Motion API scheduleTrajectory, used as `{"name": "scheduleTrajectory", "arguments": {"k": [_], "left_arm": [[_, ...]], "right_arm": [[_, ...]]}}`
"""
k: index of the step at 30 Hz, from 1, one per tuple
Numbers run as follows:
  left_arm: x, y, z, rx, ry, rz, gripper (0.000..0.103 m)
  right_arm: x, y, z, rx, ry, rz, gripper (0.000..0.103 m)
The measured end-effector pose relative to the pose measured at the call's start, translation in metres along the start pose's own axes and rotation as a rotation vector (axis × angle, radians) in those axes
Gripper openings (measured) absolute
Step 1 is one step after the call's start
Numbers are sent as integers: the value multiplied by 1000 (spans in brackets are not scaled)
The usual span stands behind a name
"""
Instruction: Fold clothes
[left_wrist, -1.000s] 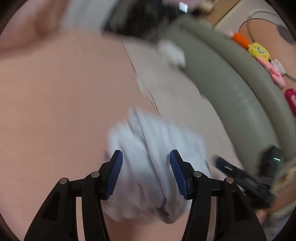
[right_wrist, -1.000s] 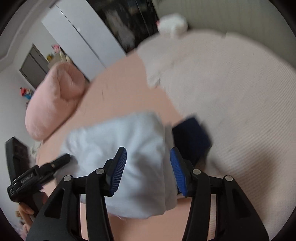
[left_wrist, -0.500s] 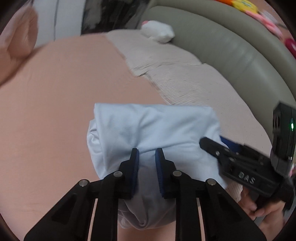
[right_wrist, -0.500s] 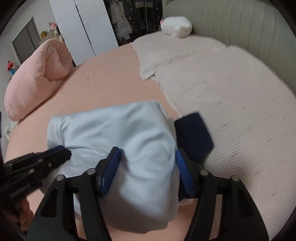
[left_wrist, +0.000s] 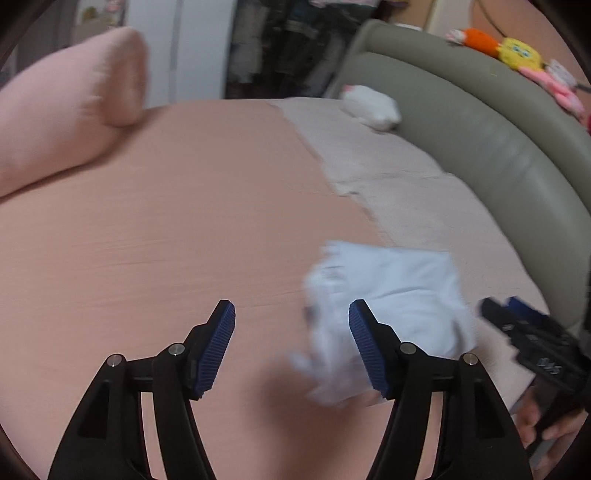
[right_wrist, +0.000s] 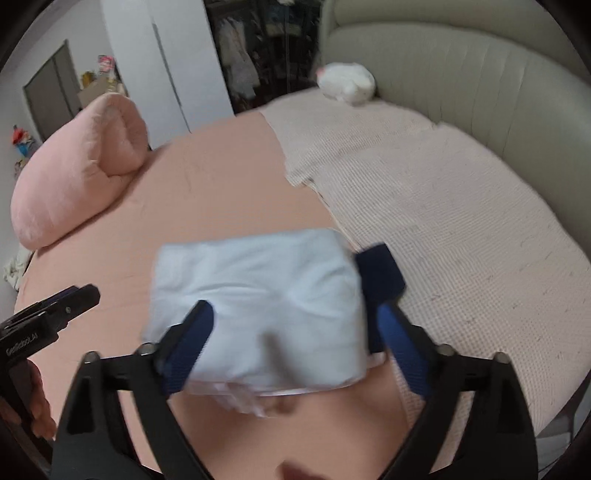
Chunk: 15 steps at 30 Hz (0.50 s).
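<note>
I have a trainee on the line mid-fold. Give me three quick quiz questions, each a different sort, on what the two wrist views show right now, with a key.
1. True or false: the left gripper is shut on the light blue garment.
2. Multiple choice: what lies against the garment's right edge in the right wrist view? A) a white plush toy B) a dark navy item C) a pink cushion
3. Fill in: the garment rests on the ____-coloured sheet.

Key:
1. False. Its jaws are wide apart over bare sheet, the garment off to their right.
2. B, the dark navy item. The white plush toy and pink cushion sit far off.
3. Pink.
</note>
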<state>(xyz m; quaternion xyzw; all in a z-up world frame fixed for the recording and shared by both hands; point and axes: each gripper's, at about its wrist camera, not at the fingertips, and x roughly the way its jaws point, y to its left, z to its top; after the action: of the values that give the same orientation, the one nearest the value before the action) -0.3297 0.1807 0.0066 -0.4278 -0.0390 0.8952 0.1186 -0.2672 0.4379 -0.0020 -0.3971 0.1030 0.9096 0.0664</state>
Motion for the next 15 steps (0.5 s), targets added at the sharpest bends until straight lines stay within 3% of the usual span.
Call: {"name": "scheduleTrajectory", "arguments": {"k": [3, 10, 12, 15], "left_arm": [[-26, 50, -11, -59, -2, 92, 71], [-91, 119, -59, -48, -4, 173, 74], [-114, 125, -74, -45, 17, 176, 74], [-164, 122, -106, -9, -51, 165, 74]], "right_arm": [[-12, 38, -11, -9, 10, 30, 94], [-60, 113, -54, -8, 4, 93, 94], [-77, 130, -68, -50, 26, 96, 94], [-112, 153, -99, -124, 43, 60, 94]]}}
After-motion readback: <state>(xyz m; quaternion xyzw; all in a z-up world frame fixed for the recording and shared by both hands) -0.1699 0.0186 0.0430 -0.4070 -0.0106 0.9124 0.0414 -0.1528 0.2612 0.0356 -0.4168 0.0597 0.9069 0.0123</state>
